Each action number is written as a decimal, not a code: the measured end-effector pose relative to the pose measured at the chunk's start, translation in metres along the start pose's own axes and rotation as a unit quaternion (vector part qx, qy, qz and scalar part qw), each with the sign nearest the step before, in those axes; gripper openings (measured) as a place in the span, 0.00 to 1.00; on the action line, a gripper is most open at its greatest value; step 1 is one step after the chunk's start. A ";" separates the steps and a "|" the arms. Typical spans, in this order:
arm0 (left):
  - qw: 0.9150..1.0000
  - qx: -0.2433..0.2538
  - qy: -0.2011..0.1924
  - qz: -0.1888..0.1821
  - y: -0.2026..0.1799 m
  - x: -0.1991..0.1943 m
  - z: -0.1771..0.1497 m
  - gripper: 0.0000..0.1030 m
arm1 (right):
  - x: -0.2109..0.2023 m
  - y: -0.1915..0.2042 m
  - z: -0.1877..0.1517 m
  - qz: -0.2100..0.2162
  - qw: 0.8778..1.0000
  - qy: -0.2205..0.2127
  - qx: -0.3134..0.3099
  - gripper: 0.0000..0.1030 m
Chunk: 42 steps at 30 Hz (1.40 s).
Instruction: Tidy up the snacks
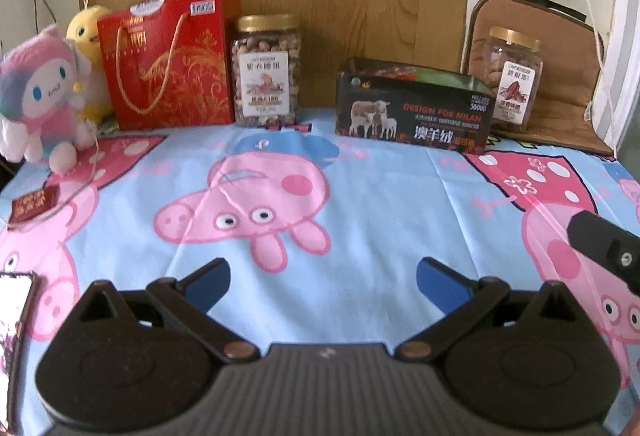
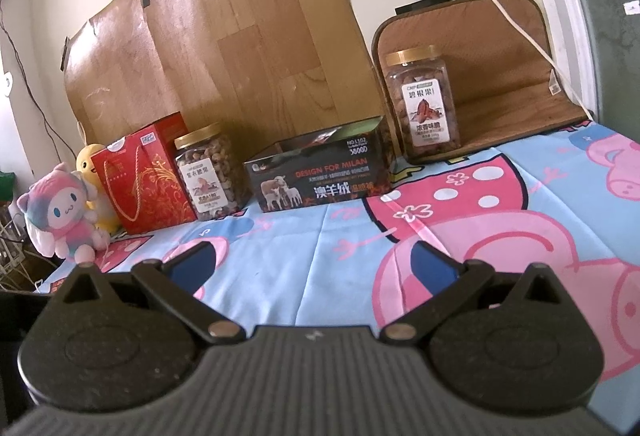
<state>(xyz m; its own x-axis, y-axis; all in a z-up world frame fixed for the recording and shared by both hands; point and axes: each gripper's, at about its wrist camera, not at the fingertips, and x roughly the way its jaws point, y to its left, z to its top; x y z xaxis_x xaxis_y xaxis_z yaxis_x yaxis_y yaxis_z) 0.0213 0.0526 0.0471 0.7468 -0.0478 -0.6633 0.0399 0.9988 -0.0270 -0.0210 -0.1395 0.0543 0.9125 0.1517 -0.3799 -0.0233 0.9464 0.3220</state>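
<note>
Far ahead and left of both sets of jaws sit the pink plush (image 1: pixel 38 96) and the red gift bag (image 1: pixel 168 64), with a gold-lidded nut jar (image 1: pixel 266 72) just beside the bag. Straight ahead lies the dark open box (image 1: pixel 414 112), its long axis running crosswise to the jaws. Ahead and right stands the pecan jar (image 2: pixel 424 104), upright on a brown mat (image 2: pixel 520 84) (well apart from its twin). The left gripper (image 1: pixel 320 276) is spread wide, grasping nothing, over the cartoon-print worktop (image 1: pixel 360 196). The right gripper (image 2: pixel 316 264) is likewise released and empty, and looks the nearer one to the pecan jar.
</note>
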 end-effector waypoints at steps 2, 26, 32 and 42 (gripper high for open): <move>1.000 -0.009 0.009 0.002 0.002 0.004 -0.002 1.00 | 0.000 -0.001 0.000 -0.001 1.000 0.001 0.003 1.00; 0.996 -0.014 0.087 0.031 -0.003 0.028 -0.025 1.00 | 0.004 -0.002 -0.003 -0.007 1.000 0.018 0.005 1.00; 0.994 -0.018 0.100 0.028 0.000 0.028 -0.021 1.00 | 0.003 -0.002 -0.003 -0.005 1.000 0.021 0.007 1.00; 0.996 -0.008 0.065 0.059 0.000 0.019 -0.012 1.00 | 0.001 -0.002 -0.003 -0.006 1.000 0.017 0.003 1.00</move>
<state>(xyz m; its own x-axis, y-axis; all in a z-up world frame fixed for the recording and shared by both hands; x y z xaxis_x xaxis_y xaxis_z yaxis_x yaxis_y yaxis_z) 0.0276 0.0519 0.0256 0.6535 0.0707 -0.7536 -0.0549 0.9974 0.0460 -0.0210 -0.1401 0.0502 0.8980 0.1511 -0.4132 -0.0105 0.9463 0.3232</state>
